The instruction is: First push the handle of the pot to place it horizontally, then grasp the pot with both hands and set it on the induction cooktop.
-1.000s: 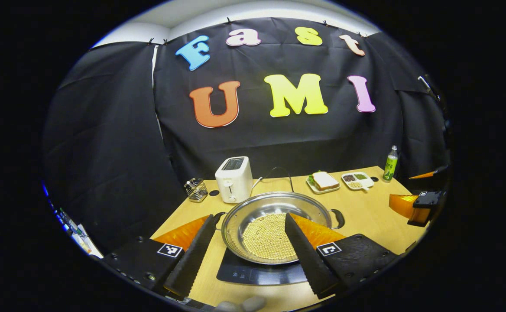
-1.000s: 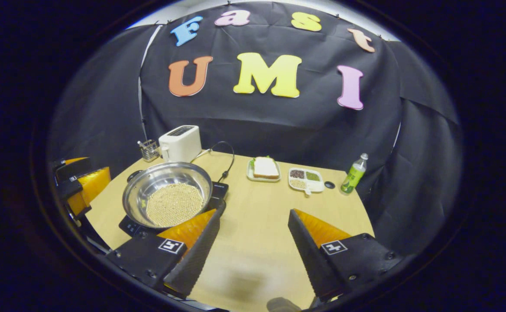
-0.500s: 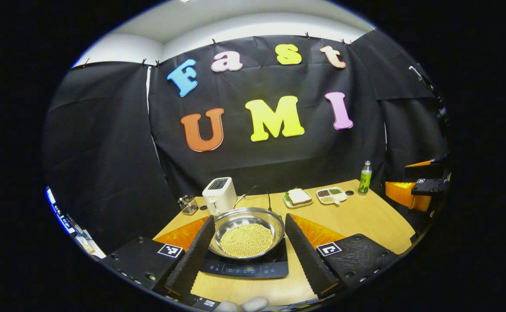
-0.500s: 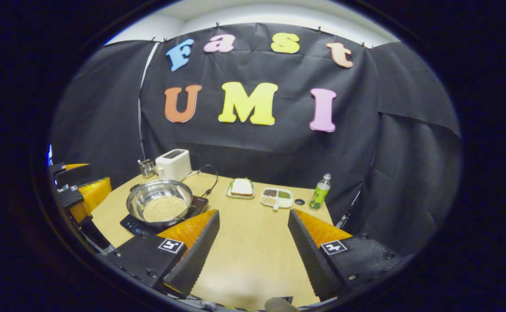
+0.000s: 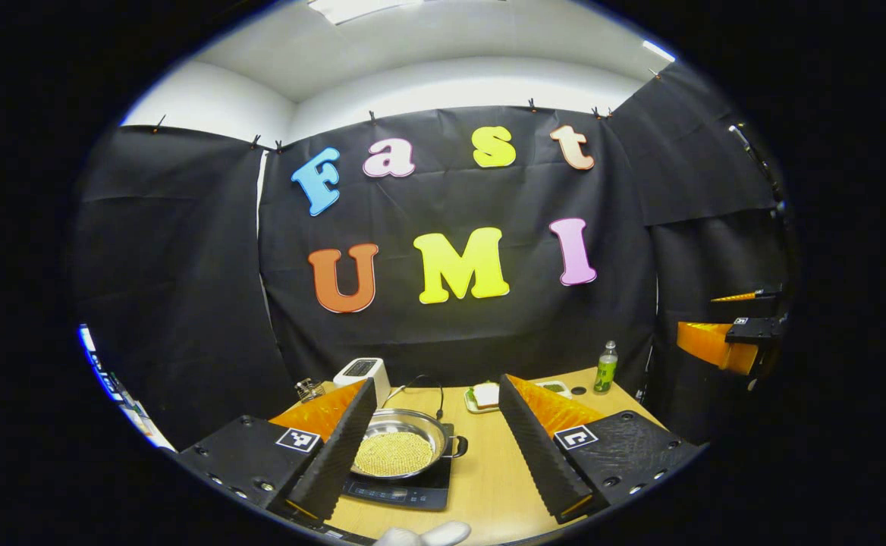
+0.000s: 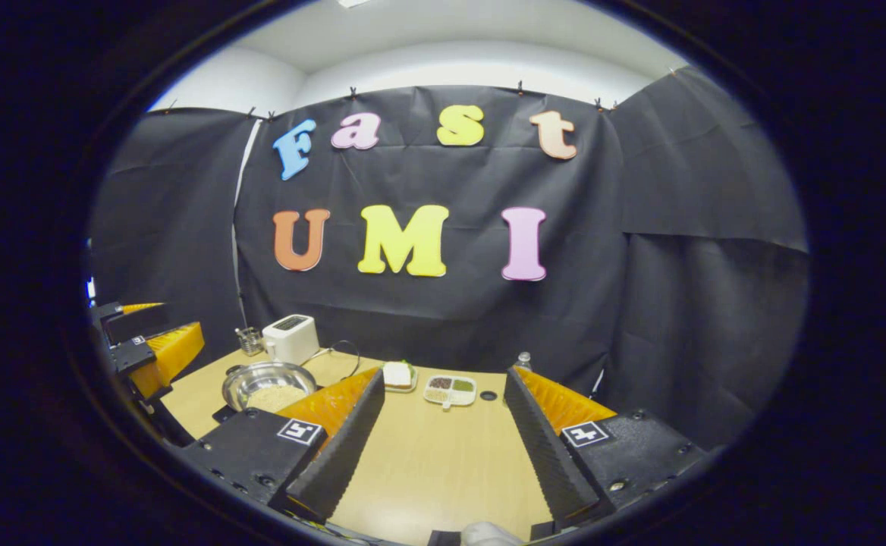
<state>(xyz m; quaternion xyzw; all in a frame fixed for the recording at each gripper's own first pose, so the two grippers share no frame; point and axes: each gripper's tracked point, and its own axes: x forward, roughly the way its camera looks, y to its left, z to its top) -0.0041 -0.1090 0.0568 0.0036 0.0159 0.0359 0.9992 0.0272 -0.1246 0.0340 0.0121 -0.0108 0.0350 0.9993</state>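
Observation:
A steel pot [image 5: 401, 447] holding pale yellow beans rests on the black induction cooktop [image 5: 405, 493] at the table's left side. One small side handle [image 5: 458, 447] points to the right. My left gripper [image 5: 437, 381] hovers open, well back from the pot and above it, with nothing between its fingers. In the right gripper view the pot [image 6: 268, 387] lies far off at the left, and my right gripper [image 6: 444, 372] is open over bare table. The left gripper [image 6: 147, 349] shows at that view's left edge, and the right gripper [image 5: 724, 341] at the left gripper view's right edge.
A white toaster [image 6: 290, 339] and a wire utensil holder [image 6: 249, 341] stand behind the pot. A sandwich plate [image 6: 397, 375], a divided dish [image 6: 450, 388] and a green bottle [image 5: 604, 368] line the wooden table's [image 6: 428, 462] far edge.
Both grippers have drawn back and risen away from the pot, which now looks much smaller. The pot stays on the cooktop. Both grippers remain open.

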